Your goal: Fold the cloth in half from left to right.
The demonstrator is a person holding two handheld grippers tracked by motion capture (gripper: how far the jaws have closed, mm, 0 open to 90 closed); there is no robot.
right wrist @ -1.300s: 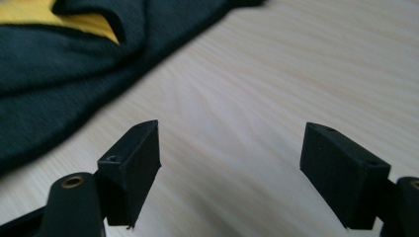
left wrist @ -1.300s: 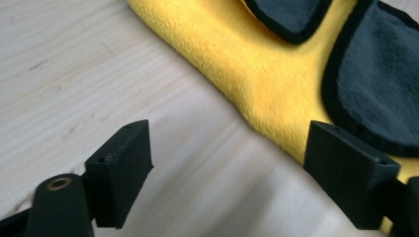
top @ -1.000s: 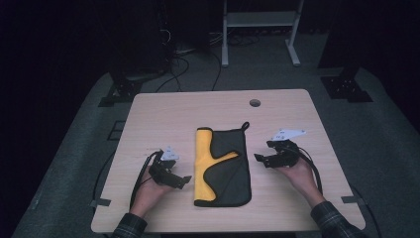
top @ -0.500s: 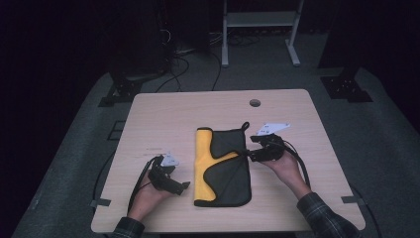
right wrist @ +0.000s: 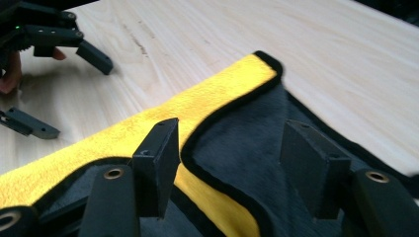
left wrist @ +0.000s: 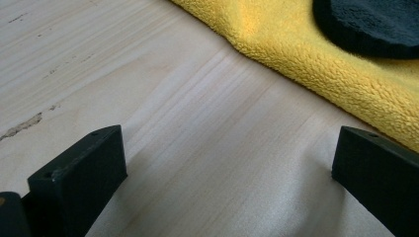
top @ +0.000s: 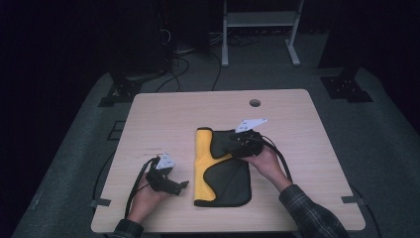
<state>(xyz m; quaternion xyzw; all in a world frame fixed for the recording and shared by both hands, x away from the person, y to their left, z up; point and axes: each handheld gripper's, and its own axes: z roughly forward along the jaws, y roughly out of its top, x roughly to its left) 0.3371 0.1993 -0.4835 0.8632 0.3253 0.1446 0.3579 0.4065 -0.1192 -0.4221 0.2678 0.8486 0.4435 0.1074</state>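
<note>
A folded cloth [top: 220, 171], yellow on one face and dark grey with black trim on the other, lies in the middle of the wooden table [top: 163, 124]. My right gripper [top: 224, 146] hovers over the cloth's far end, pointing left. In the right gripper view its jaws [right wrist: 232, 158] straddle the dark flap [right wrist: 247, 138]; they have just been closing, and the pads stand apart from the fabric. My left gripper [top: 179, 187] rests wide open on bare wood left of the cloth. The left gripper view shows its open jaws [left wrist: 227, 163] facing the yellow edge [left wrist: 316, 64].
A round cable hole [top: 254, 102] sits near the table's far edge. Cables trail from both grippers over the front edge. A metal stand [top: 257, 22] and loose cables stand on the dark floor behind. The left gripper [right wrist: 64, 94] appears far off in the right gripper view.
The right hand has moved left from beside the cloth to over its far end, and its jaws stand narrower. The left hand has stayed nearly still.
</note>
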